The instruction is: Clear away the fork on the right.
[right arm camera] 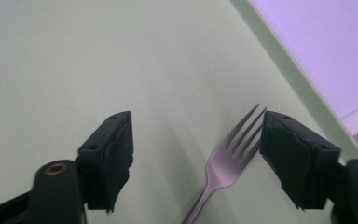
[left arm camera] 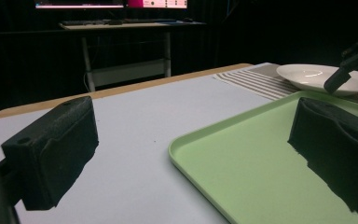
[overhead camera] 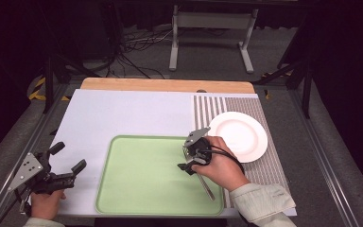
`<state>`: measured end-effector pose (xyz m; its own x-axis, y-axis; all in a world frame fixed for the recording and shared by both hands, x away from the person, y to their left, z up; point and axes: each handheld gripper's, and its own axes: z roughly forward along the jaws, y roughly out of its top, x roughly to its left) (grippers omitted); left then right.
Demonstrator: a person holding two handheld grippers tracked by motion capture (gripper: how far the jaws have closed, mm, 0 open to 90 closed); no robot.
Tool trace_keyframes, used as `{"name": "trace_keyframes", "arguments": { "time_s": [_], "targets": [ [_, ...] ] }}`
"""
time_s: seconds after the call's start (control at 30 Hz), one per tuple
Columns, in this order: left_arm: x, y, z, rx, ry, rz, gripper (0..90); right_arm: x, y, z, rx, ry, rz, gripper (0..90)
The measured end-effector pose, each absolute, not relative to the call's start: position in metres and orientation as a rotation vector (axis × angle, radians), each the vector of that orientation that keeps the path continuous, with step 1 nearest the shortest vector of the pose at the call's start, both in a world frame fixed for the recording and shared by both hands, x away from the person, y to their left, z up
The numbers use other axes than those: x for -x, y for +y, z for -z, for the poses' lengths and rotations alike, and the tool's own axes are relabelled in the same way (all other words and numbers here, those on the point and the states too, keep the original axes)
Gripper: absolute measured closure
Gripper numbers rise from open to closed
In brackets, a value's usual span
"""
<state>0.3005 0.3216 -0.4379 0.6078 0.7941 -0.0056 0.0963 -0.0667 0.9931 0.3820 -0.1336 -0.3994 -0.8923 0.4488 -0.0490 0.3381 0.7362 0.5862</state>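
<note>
Hovering right gripper [right arm camera: 196,154] over fork [right arm camera: 223,168], which is lying flat on green tray [overhead camera: 123,189]; jaws are standing open. Fork is looking light, stiff, slippery; gripping across the neck seems best. Left gripper [overhead camera: 68,163] is idling open.

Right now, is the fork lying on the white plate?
No, the fork lies on the green tray between the open jaws of the right gripper, while the white plate sits apart on the striped mat.
</note>
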Motion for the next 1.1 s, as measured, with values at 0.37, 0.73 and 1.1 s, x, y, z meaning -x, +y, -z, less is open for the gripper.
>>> {"name": "trace_keyframes", "arguments": {
  "time_s": [0.37, 0.73, 1.1],
  "targets": [
    [-0.301, 0.322, 0.438, -1.553, 0.772, -0.680, 1.9, -0.390, -0.129, 0.411, -0.453, 2.740, -0.928, 72.2],
    [-0.300, 0.322, 0.438, -1.554, 0.771, -0.681, 1.9, -0.398, -0.129, 0.427, -0.463, 2.783, -0.900, 87.8],
    [-0.301, 0.322, 0.438, -1.553, 0.772, -0.680, 1.9, -0.402, -0.131, 0.436, -0.472, 2.804, -0.848, 90.0]
  ]
}}
